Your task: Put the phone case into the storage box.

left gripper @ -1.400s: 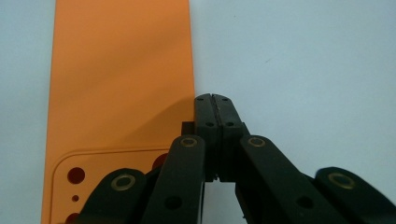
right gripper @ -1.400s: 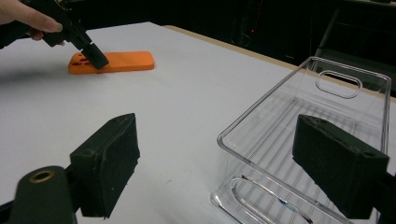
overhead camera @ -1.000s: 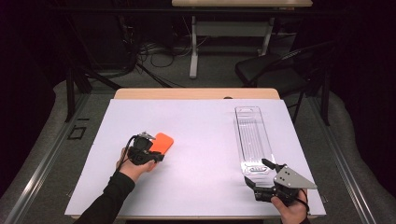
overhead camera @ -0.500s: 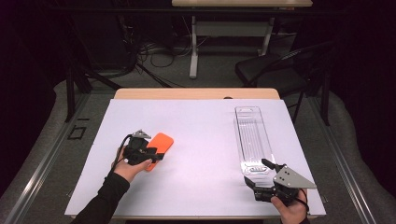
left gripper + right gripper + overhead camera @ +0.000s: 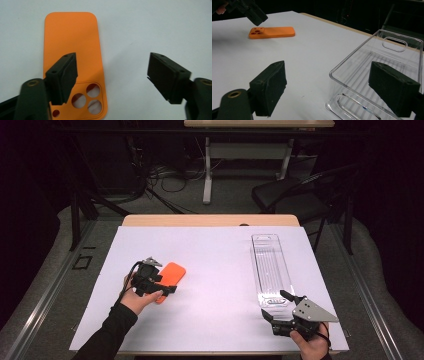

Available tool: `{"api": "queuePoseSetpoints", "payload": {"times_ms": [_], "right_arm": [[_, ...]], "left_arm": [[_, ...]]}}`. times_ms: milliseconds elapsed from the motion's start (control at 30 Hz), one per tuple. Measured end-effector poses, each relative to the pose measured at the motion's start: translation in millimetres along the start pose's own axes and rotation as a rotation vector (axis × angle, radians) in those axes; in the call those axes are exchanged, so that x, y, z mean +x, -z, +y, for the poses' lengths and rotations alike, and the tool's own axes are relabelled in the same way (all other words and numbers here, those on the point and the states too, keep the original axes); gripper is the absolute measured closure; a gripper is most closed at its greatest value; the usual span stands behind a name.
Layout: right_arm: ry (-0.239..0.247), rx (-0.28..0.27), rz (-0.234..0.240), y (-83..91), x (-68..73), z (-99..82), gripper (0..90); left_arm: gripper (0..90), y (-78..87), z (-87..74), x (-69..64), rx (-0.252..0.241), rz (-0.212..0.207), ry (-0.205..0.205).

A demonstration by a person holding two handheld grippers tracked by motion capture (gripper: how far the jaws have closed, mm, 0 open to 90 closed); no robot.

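Note:
An orange phone case lies flat on the white table cover, camera holes toward the person's left hand. My left gripper hovers over its near end. Its jaws have just been opening and now stand open, pressing on nothing. In the left gripper view the case sits under the left jaw, and my left gripper straddles its edge. A clear plastic tray lies lengthwise at the right. My right gripper is open at its near end. In the right gripper view the tray stands between that gripper's spread jaws.
The white cover spans most of the wooden table, with bare room between the case and the tray. A dark chair and a desk frame with cables stand beyond the far edge. The right gripper view also shows the orange case far off.
The left gripper let go of the orange case, which went from tilted in its jaws to flat on the cover. The left hand slid slightly toward the person. The right gripper stayed still.

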State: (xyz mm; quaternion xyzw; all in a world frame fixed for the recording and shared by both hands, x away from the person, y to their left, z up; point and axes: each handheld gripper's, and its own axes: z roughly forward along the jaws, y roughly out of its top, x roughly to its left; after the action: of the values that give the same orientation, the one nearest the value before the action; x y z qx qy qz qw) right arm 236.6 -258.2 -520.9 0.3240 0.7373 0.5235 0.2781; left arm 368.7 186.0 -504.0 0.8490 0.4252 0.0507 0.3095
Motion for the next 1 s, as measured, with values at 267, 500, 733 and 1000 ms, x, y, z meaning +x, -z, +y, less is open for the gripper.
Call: {"api": "queuePoseSetpoints", "payload": {"times_ms": [267, 500, 733, 1000], "right_arm": [[-0.001, 0.001, 0.002, -0.2, 0.1, -0.1, 14.3], [0.001, 0.002, 0.002, -0.1, 0.0, -0.2, 14.2], [0.001, 0.007, 0.004, -0.1, 0.0, -0.2, 14.2], [0.002, 0.003, 0.003, -0.4, 0.3, -0.3, 14.2]], "left_arm": [[17.2, 1.9, 3.7, 2.1, 0.011, -0.023, 0.019], [15.0, 4.4, 6.9, 5.9, 0.017, -0.026, 0.035], [6.8, 5.4, 10.6, 8.6, 0.043, -0.022, 0.024], [0.5, 2.9, 17.5, 13.3, 0.082, 0.040, 0.007]]}}
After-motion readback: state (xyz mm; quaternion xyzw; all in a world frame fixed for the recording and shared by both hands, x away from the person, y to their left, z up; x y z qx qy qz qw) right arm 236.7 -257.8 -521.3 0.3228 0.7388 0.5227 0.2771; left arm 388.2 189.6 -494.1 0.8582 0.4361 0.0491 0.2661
